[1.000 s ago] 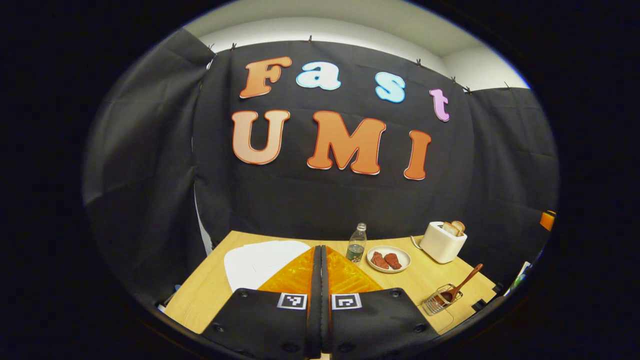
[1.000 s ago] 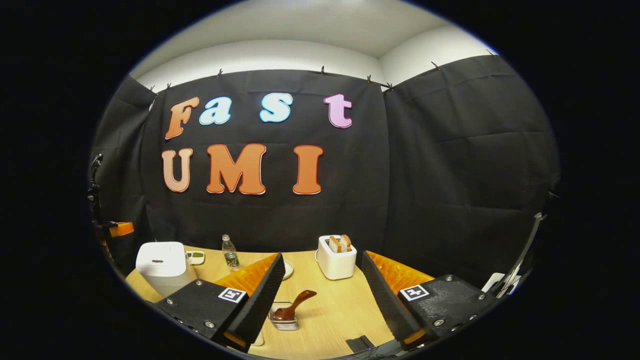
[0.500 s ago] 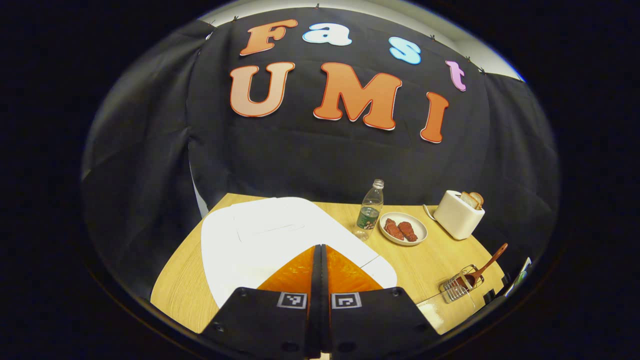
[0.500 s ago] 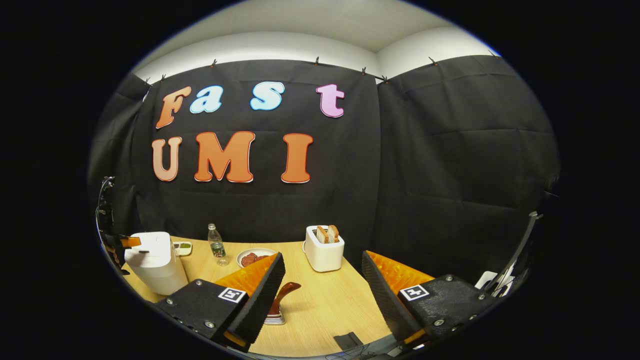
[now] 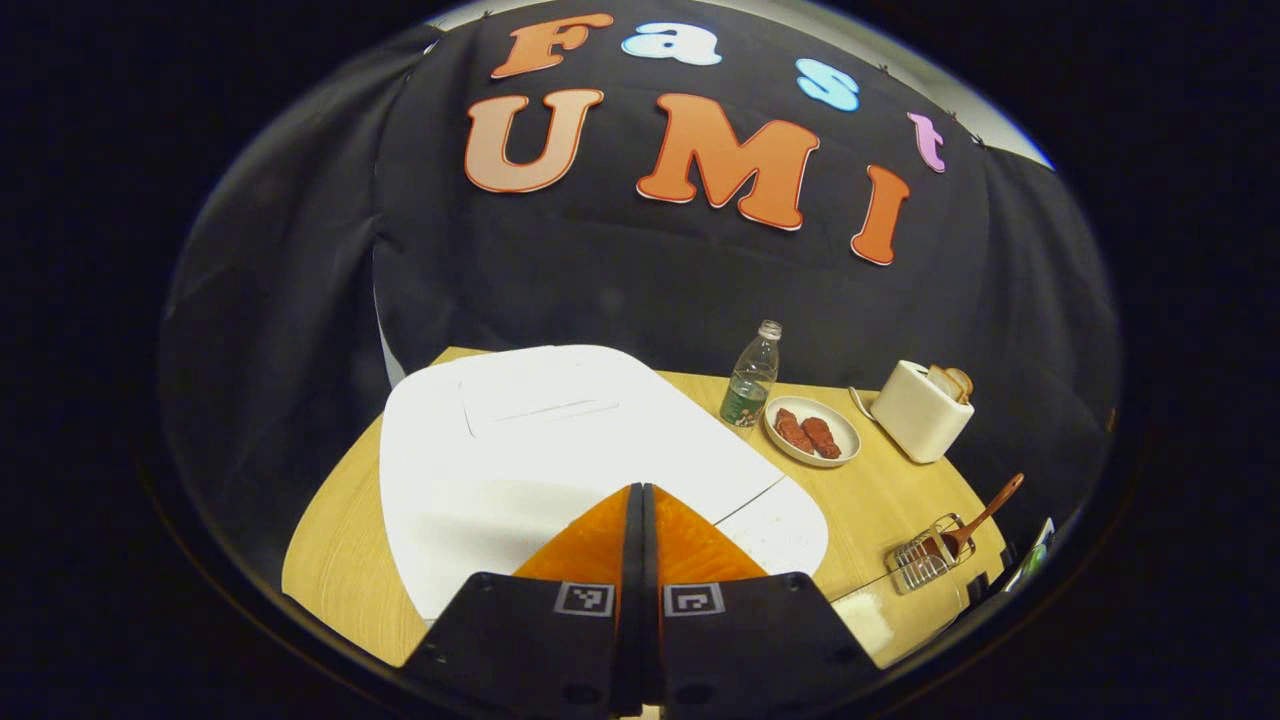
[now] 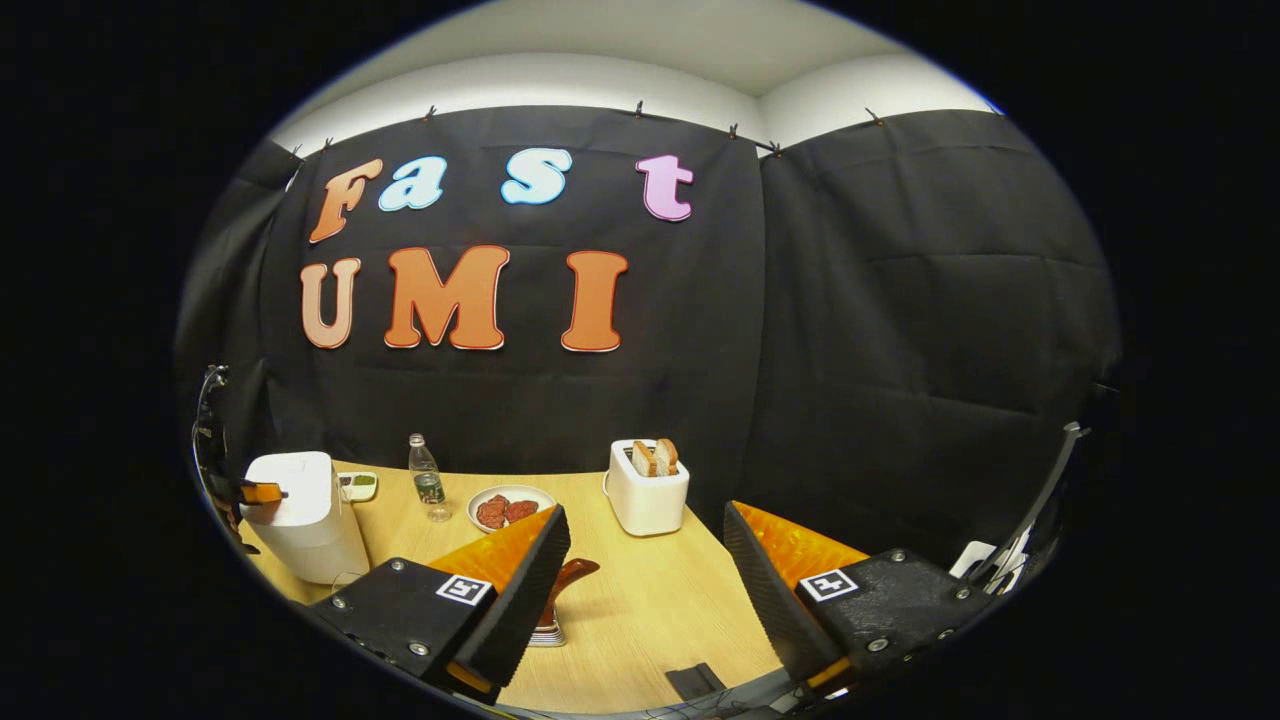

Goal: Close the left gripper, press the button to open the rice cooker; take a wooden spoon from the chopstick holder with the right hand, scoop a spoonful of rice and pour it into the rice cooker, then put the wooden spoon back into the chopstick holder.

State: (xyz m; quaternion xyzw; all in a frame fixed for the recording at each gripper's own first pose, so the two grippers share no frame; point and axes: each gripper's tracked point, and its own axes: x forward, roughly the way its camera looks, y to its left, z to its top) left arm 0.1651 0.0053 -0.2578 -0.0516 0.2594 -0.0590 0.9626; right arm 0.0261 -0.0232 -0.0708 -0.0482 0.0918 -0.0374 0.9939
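The white rice cooker (image 5: 540, 440) spreads wide under my left gripper (image 5: 635, 492), whose fingers are shut together with nothing between them, just above the lid's front part. The lid is down. In the right gripper view the cooker (image 6: 300, 515) stands at the far left with the left gripper (image 6: 262, 492) at its top edge. A wooden spoon (image 5: 980, 508) leans in a wire chopstick holder (image 5: 920, 565) at the right. My right gripper (image 6: 645, 515) is open and holds nothing; the spoon (image 6: 572, 578) and holder (image 6: 548, 632) sit just beside its left finger.
On the wooden table (image 6: 650, 610) stand a water bottle (image 5: 750, 375), a plate of red food (image 5: 812, 432) and a white toaster with bread (image 5: 918, 410). A small dish (image 6: 357, 486) lies behind the cooker. A dark flat object (image 6: 692, 682) lies at the front edge.
My left gripper, shut throughout, has come down and closer to the rice cooker's lid, which now looms larger. The right gripper stays open and has shifted only slightly.
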